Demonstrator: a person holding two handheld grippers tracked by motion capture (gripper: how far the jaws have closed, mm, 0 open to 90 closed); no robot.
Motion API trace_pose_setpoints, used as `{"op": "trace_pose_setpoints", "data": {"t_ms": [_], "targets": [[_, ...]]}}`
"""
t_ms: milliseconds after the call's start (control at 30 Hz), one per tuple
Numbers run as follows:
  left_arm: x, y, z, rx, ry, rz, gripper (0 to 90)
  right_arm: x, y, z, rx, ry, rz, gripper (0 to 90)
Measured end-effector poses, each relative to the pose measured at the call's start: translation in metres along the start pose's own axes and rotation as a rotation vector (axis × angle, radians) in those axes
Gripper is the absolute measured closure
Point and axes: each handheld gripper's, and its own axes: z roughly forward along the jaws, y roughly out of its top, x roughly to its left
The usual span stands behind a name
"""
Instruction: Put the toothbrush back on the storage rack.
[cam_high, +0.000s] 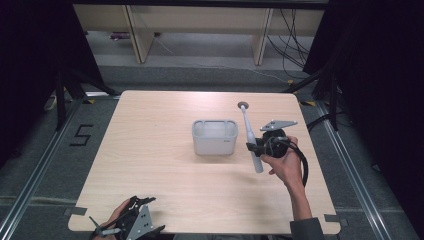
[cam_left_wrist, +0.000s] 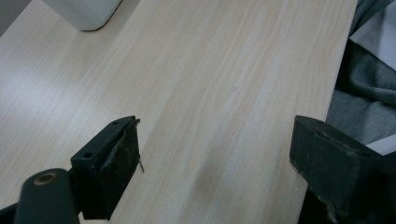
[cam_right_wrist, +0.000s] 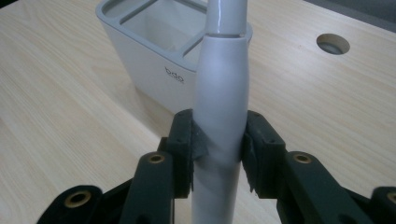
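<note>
So my right tongs (cam_right_wrist: 218, 144) are clamped on the handle of a white brush (cam_high: 252, 145), both pads pressed against its thick lower part. The brush is lifted off the tabletop (cam_high: 165, 165), tilted, its head pointing away from me and its butt end hanging below the tongs toward me. The white caddy (cam_high: 215, 136) stands just to the left of these tongs, beyond their tips in the right gripper view (cam_right_wrist: 154, 60), its compartments looking empty as far as I can see.

As I judge it, the pick-up is done and the placing is left: the brush has yet to be swung over the caddy and lowered into a compartment.

My right hand (cam_high: 287, 162) grips from the side, forearm running in from the near edge, wrist bent so the tongs point leftward toward the caddy.

My left tongs (cam_left_wrist: 215, 154) are released, jaws wide apart with bare tabletop between them, resting low at the near edge, well apart from the caddy.
</note>
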Motion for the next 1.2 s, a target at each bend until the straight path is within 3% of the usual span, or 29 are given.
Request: {"op": "trace_pose_setpoints", "data": {"t_ms": [33, 67, 100, 200, 333, 400, 433, 467, 500, 533, 567, 800, 967, 1033, 1200], "targets": [[0.000, 0.000, 0.000, -0.003, 0.003, -0.002, 15.5, -0.002, 0.001, 0.001, -0.022, 0.001, -0.031, 67.0], [0.000, 0.000, 0.000, -0.003, 0.003, -0.002, 15.6, -0.002, 0.001, 0.001, -0.022, 0.001, -0.031, 67.0], [0.000, 0.000, 0.001, -0.005, 0.011, -0.002, 15.5, 0.002, 0.002, -0.001, -0.027, 0.012, 0.019, 67.0], [0.000, 0.000, 0.000, -0.002, -0.002, -0.002, 15.5, 0.004, 0.005, -0.003, -0.037, 0.025, 0.030, 67.0], [0.000, 0.000, 0.000, -0.002, 0.006, -0.001, 15.6, 0.006, 0.011, -0.004, -0.076, 0.041, 0.007, 67.0], [-0.001, 0.000, 0.001, -0.004, 0.010, 0.000, 15.6, 0.008, 0.016, -0.005, -0.062, 0.043, 0.009, 67.0], [0.000, 0.000, 0.000, -0.002, -0.003, 0.000, 15.6, 0.007, 0.017, -0.003, -0.085, 0.054, -0.031, 67.0], [0.000, 0.000, 0.000, -0.002, -0.003, 0.000, 15.6, 0.007, 0.017, -0.003, -0.085, 0.054, -0.031, 67.0], [0.000, 0.000, 0.000, 0.000, -0.002, 0.000, 15.6, 0.009, 0.018, -0.003, -0.084, 0.048, 0.000, 67.0], [-0.001, -0.001, 0.000, -0.009, -0.001, -0.002, 15.6, 0.008, 0.020, -0.003, -0.088, 0.057, -0.029, 67.0], [0.000, 0.000, 0.000, -0.004, -0.002, -0.001, 15.6, 0.011, 0.022, -0.004, -0.080, 0.054, -0.004, 67.0], [0.000, 0.000, 0.000, 0.000, -0.002, 0.000, 15.6, 0.014, 0.029, -0.005, -0.102, 0.048, -0.022, 67.0], [0.000, 0.000, -0.001, -0.003, -0.005, -0.004, 15.6, 0.017, 0.036, -0.005, -0.117, 0.062, 0.016, 67.0], [0.000, -0.001, 0.000, -0.012, -0.008, -0.010, 15.5, 0.015, 0.040, -0.004, -0.137, 0.056, -0.012, 67.0], [-0.001, 0.000, -0.001, 0.003, -0.010, 0.010, 15.6, 0.018, 0.050, -0.006, -0.145, 0.060, 0.004, 67.0]]}}
